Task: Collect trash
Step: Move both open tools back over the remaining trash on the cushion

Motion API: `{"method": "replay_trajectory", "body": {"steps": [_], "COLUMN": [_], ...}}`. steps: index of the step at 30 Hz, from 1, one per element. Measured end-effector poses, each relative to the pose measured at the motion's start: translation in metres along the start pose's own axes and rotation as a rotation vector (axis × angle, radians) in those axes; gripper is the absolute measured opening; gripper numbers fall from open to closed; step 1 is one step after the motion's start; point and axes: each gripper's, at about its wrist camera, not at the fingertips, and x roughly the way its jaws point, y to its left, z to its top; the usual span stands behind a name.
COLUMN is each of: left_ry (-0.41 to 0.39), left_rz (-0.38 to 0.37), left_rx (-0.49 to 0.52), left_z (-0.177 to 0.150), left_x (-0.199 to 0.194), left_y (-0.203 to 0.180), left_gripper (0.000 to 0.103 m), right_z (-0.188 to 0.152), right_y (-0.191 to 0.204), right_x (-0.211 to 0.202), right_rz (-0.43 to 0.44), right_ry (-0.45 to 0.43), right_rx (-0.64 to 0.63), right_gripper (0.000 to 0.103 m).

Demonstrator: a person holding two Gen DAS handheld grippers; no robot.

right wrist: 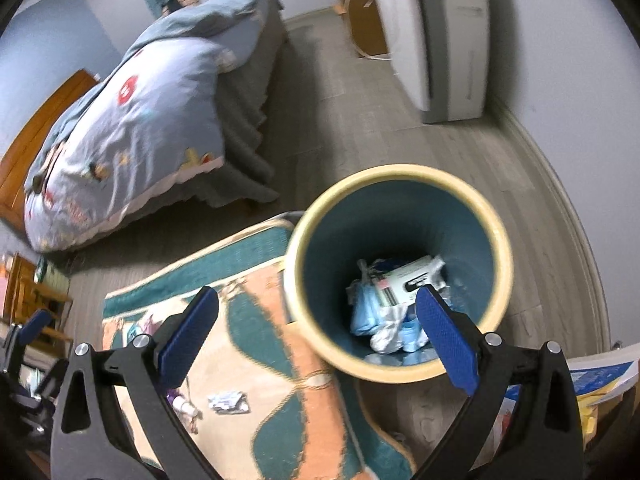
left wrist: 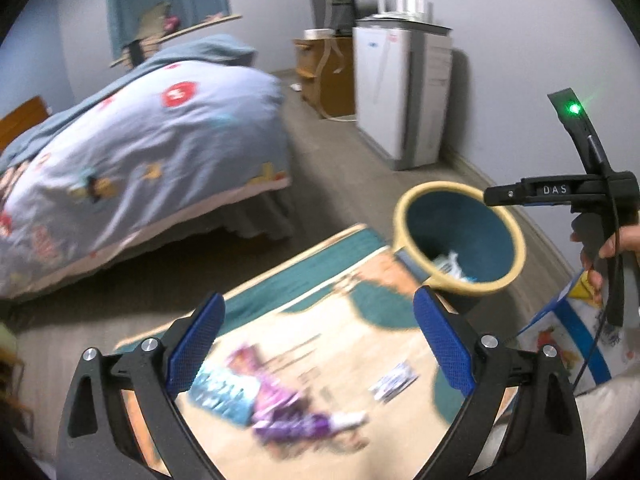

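A teal bin with a cream rim (right wrist: 400, 372) stands on the floor at the rug's edge and holds several pieces of trash (right wrist: 396, 300): blue and white wrappers and a white box. It also shows in the left wrist view (left wrist: 460, 236). A crumpled white wrapper (right wrist: 229, 402) lies on the rug; in the left wrist view it is blurred (left wrist: 394, 385). My right gripper (right wrist: 316, 340) is open and empty, above the bin's near rim. My left gripper (left wrist: 320, 344) is open and empty above the rug. The right gripper's body shows in the left wrist view (left wrist: 592, 196).
A patterned rug (right wrist: 256, 312) covers the floor in front. A bed with a blue quilt (left wrist: 140, 152) stands to the left. A white appliance (left wrist: 400, 92) and a wooden cabinet (left wrist: 324, 76) stand at the far wall. A blue and yellow bag (right wrist: 600, 380) lies right.
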Motion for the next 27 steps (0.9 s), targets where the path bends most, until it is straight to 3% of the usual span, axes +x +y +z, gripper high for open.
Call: {"method": "replay_trajectory", "body": {"steps": [5,14,27], "left_ry": [0.005,0.027,0.117], "left_rz": [0.029,0.093,0.176], "left_rx": [-0.084,-0.186,-0.223], "left_z": [-0.023,-0.051,-0.085], "left_x": [-0.027,-0.032,-0.01], "left_y": [0.037,0.085,0.123], "left_gripper": [0.095,0.095,0.095], "right_z": [-0.01,-0.038,-0.073], "right_y": [0.042,0.106,0.143], "right_x": [0.006,0.025,0.073], "right_rz": [0.007,0.045,0.05], "right_ry": [0.025,0.079,0.184], "right_rx": [-0.097,-0.226,-0.29], "right_gripper": [0.097,0.097,0.097]}}
